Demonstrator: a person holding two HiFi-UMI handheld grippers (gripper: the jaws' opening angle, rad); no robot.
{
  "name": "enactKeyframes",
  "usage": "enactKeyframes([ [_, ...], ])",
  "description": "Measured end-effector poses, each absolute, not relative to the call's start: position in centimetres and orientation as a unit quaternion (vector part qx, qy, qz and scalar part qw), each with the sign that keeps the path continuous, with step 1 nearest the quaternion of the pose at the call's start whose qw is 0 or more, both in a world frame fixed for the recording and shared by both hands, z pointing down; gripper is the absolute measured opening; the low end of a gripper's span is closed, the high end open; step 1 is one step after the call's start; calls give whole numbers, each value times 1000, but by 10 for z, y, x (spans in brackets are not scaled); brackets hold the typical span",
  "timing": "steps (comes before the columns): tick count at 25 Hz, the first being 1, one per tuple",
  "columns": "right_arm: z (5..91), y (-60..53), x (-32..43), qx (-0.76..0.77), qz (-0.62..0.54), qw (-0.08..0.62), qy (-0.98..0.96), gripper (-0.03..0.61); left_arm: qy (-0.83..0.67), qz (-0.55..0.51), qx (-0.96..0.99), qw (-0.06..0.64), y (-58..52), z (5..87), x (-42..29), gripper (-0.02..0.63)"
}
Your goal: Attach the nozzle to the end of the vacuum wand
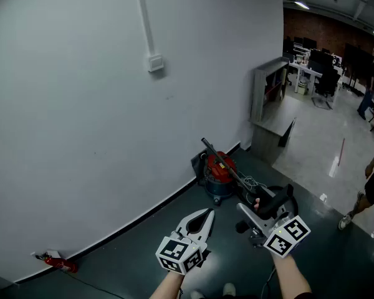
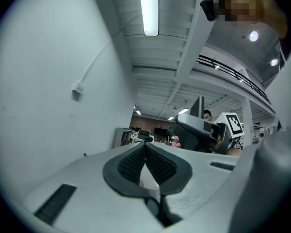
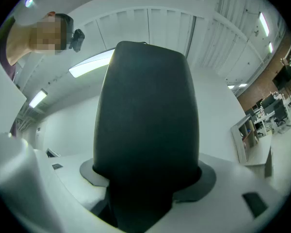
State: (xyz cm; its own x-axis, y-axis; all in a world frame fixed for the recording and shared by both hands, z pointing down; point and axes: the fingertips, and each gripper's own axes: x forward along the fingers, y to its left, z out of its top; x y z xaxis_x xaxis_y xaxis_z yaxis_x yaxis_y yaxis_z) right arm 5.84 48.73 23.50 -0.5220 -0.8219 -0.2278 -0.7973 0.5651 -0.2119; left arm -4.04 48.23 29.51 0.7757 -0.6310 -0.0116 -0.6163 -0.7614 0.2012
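Grips the black nozzle [image 3: 145, 120] in the right gripper [image 1: 260, 215], with the jaws spread wide and closed on its sides. Fills the middle of the right gripper view with that dark, rounded body, which rises from between the pads and hides the tips behind it. Sits at lower right in the head view, held up off the dark floor [image 1: 131, 248] and jutting past the claw toward the upper right.

Keeps the left gripper [image 2: 146, 147] pressed together with nothing between the ribbed pads. Points about level, just left of the right claw and apart from it. Catches the right claw and its load at centre right in the left gripper view, with the marker cube beside them.

Stands ahead of both claws, at the foot of the white wall [image 1: 81, 104]: the red vacuum [image 1: 219, 170], with the dark wand [image 1: 221, 162] slanting across it, upper end toward the wall. Lies near the nozzle but clear of it, with no contact between nozzle and wand. Cannot tell which end of the wand is the free one.

Further off: a coil of cable [image 1: 254, 182] just right of the vacuum, a grey cabinet [image 1: 271, 98] beyond, and a small red thing [image 1: 57, 262] at the wall's foot, far left.
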Motion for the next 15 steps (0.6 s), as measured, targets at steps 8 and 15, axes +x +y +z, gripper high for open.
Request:
enactKeyframes([
  [8, 243, 481, 73, -468, -46, 150, 870, 328, -327, -31, 939, 100, 480, 303, -26, 6],
  [15, 246, 474, 80, -459, -58, 152, 873, 328, -324, -27, 941, 99, 471, 302, -15, 5],
])
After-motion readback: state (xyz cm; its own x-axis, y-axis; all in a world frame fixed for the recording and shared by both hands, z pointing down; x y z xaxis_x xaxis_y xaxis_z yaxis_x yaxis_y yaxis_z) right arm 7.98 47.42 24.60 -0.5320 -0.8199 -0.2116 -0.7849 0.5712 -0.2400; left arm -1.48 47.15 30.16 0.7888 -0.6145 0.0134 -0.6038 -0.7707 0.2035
